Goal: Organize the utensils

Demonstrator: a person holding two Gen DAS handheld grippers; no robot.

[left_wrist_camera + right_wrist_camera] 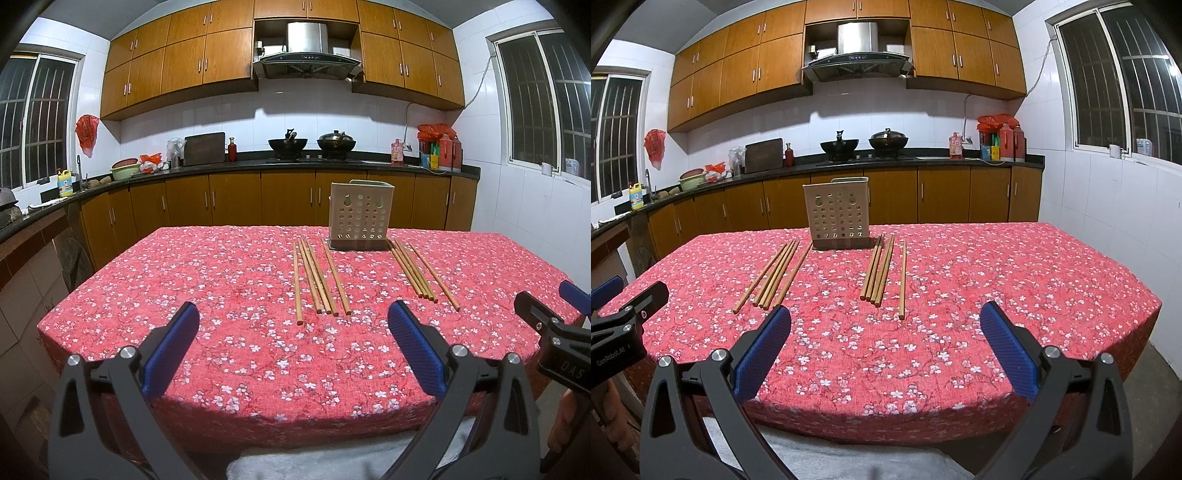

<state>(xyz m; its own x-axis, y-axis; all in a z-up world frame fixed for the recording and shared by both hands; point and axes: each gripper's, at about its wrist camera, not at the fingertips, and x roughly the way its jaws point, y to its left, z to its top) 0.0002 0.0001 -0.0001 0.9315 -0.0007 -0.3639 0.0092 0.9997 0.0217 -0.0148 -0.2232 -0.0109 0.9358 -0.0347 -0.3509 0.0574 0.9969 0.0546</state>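
Your left gripper point(293, 319) and right gripper point(885, 319) both hover at the near edge of the floral tablecloth point(221, 288), fingers spread wide and holding nothing. The wooden chopsticks point(317, 277) lie in two loose groups just before the perforated utensil holder point(360, 216), one group on each side.

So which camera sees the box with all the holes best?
The left wrist view. The holey box looks a bit larger there, and its holes and dark base show clearly, with nothing covering it. The right wrist view also shows the whole box uncovered, only slightly smaller and off to the left.
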